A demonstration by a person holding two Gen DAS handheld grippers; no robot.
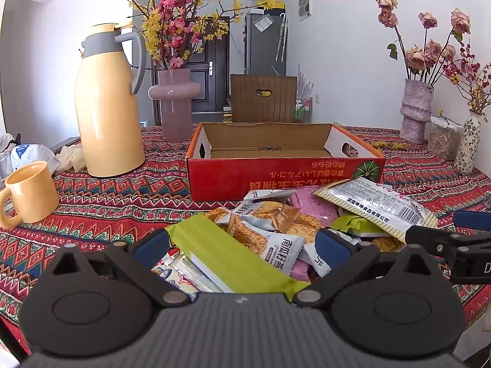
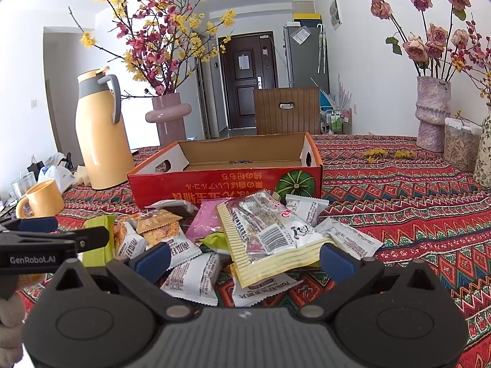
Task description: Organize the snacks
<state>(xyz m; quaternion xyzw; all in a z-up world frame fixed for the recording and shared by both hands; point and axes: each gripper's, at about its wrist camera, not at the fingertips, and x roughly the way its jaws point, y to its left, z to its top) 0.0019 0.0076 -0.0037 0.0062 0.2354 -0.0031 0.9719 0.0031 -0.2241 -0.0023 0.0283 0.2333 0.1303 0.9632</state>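
Between both spread grippers' fingers [image 1: 150, 243] — snack packets [image 1: 270, 230].

A home dining room: patterned tablecloth [image 2: 399, 184], flower vases [image 2: 432, 113], fridge [image 2: 307, 55], front door [image 2: 245, 79].

White walls, a dark door [image 2: 245, 81] beside a grey fridge [image 2: 305, 53], a wooden chair [image 2: 287, 110] behind the counter [image 2: 414, 190] — bright daylight

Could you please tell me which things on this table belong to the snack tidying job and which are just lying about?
Part of the job:
- pile of snack packets
- green packet between the open left gripper fingers
- red cardboard box
- right gripper, open

Just lying about:
- yellow thermos
- yellow mug
- pink vase
- rose vase
- seed jar
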